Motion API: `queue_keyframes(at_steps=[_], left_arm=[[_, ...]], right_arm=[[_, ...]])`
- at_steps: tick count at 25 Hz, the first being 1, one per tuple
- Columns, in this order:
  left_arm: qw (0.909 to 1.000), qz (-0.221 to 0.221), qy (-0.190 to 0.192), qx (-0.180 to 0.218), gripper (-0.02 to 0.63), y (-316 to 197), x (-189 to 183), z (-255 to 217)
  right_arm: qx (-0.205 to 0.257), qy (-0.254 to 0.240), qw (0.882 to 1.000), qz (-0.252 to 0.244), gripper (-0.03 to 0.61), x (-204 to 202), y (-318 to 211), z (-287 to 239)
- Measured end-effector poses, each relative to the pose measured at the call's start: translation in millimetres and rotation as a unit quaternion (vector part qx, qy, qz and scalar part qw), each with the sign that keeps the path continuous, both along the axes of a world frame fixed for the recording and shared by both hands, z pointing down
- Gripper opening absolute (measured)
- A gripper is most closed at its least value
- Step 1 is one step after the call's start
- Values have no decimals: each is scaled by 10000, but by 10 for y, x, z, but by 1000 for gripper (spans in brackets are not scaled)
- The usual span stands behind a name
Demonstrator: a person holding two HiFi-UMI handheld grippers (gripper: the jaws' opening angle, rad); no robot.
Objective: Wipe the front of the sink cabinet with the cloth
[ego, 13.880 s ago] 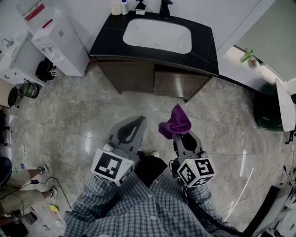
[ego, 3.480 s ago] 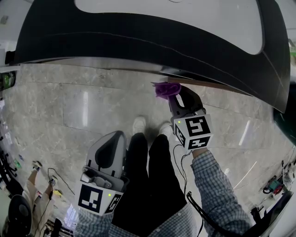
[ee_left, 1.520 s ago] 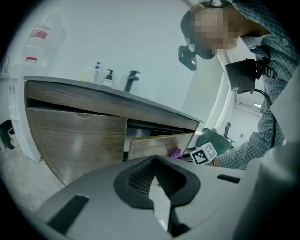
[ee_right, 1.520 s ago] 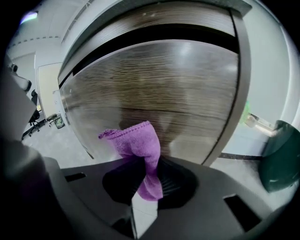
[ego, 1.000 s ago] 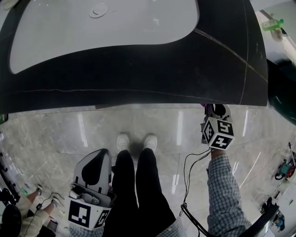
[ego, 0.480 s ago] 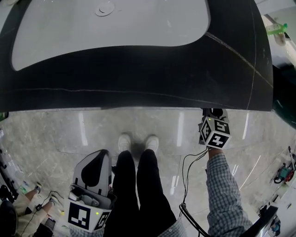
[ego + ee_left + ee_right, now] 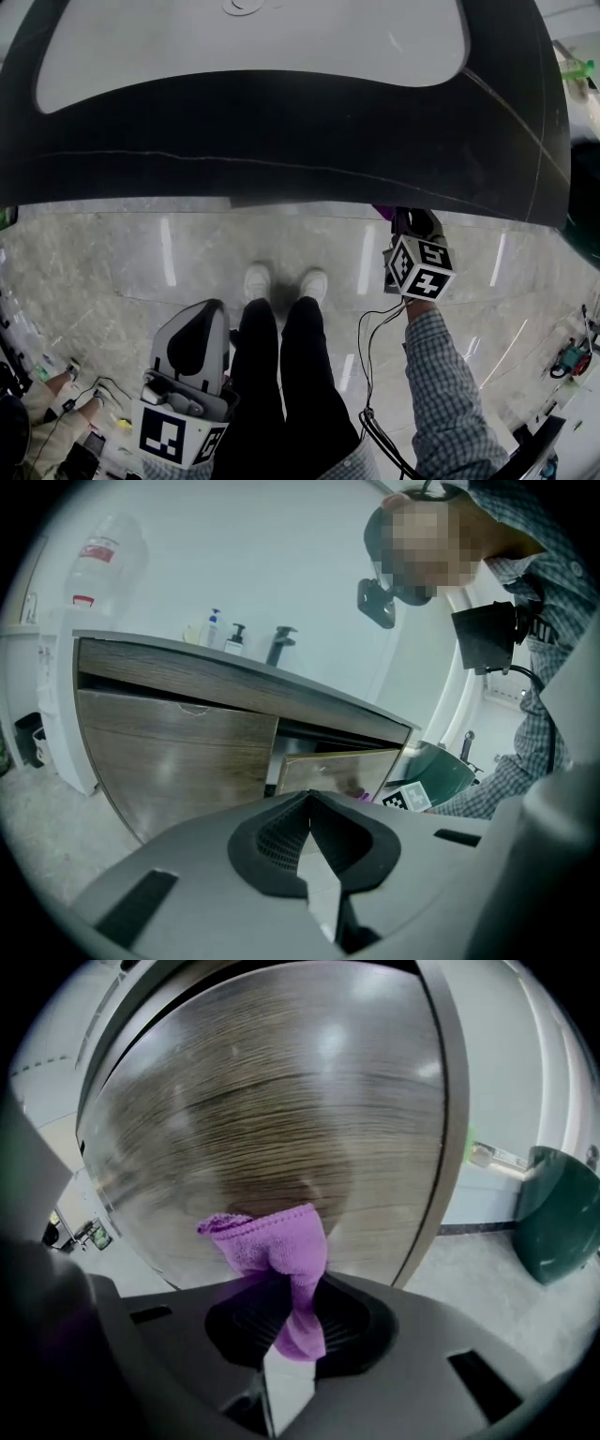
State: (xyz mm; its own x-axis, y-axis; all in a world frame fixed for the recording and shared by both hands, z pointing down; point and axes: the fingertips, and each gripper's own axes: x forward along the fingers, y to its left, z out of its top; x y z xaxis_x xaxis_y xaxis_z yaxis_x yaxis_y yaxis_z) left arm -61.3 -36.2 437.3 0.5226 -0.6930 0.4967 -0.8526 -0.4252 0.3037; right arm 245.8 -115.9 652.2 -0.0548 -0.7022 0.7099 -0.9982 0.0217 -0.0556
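A purple cloth [image 7: 277, 1246] is bunched between the jaws of my right gripper [image 7: 292, 1290], which is shut on it. Its folded end lies against the brown wood-grain cabinet door [image 7: 281, 1110]. In the head view the right gripper [image 7: 405, 221] reaches under the black countertop [image 7: 281, 141], where a bit of the cloth [image 7: 384, 212] peeks out. My left gripper [image 7: 201, 323] hangs low beside the person's leg, shut and empty. The left gripper view looks across at the cabinet front [image 7: 178, 757], with that gripper [image 7: 308, 801] in the foreground.
A white sink basin [image 7: 253, 42] is set in the countertop. One cabinet door [image 7: 337, 769] stands ajar. A dark green bin [image 7: 558, 1213] stands right of the cabinet. The person's shoes [image 7: 281, 281] are on the marble floor. A water dispenser [image 7: 56, 677] stands left of the cabinet.
The right gripper with the cloth has shifted leftward along the cabinet front, and the cloth now shows below the counter edge. The left gripper has stayed put.
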Motion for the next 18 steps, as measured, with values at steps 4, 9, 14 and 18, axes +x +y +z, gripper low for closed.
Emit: queue_keyframes(at_steps=[4,9,14,18], left_arm=[[10000,-55,18,0,11,4,-66,8],[9999,-143,33,1,11,17,-175,0],[9997,-247,41,28,11,16,-336,-19],[9994,-346,35,2,11,40,-512,49]], right_arm=[[-27,-145,9995,-264,74,-332,-8,20],[-43,-316,9976,-608,75,-762,-6,17],[-60,-453,9948,-910,75,-1199,-1,28],[-81,-559,9916,-1166,75,-1617,3,109]])
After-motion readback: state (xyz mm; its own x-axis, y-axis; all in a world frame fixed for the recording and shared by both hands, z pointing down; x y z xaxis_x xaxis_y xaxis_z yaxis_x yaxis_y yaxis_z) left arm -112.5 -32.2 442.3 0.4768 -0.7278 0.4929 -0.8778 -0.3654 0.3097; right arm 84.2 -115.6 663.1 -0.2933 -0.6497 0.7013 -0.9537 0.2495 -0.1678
